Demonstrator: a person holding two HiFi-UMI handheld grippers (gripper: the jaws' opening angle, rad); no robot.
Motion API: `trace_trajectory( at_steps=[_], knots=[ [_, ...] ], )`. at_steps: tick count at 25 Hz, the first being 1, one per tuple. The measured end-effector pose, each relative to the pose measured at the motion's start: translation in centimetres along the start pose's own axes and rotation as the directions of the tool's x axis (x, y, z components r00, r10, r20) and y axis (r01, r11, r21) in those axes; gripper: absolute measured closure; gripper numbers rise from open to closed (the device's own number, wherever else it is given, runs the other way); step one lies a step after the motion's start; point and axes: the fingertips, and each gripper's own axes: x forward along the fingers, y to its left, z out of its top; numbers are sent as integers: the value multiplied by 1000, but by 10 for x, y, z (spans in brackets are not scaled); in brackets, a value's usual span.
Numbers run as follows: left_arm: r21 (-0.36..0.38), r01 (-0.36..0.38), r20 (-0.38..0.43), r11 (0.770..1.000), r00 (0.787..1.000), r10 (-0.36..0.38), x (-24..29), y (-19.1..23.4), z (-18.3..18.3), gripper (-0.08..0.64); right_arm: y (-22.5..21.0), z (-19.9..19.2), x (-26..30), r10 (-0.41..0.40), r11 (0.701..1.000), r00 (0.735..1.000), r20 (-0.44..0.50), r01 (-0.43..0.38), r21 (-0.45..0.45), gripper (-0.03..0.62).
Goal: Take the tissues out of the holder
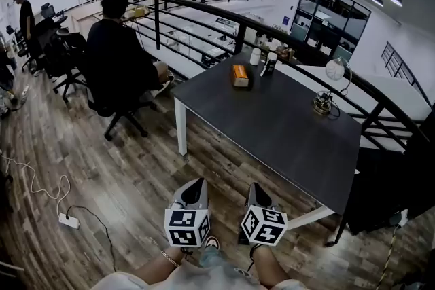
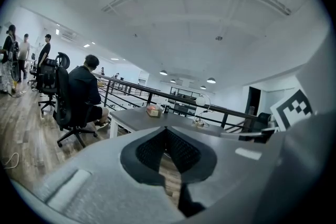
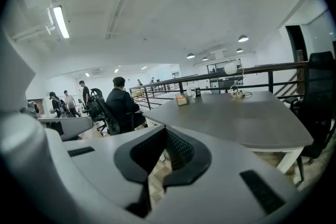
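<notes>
head view: tissue holder (orange pack inside) on table; left tool, right tool shut, empty

Orange holder, dark grey table (wood-plank floor)

I list: table centre right; tissue holder on its far end; lamp right of that; seated person upper left; left gripper and right gripper side by side, lower centre.
</notes>
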Motion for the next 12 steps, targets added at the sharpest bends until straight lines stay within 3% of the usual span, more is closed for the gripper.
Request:
trace_trajectory(
  at_steps=[12],
  knots=[
    [19,-35,12,999,999,35,95,-2,28,552,-34,47,90,59,998,998,0,-59,11,585]
  ],
)
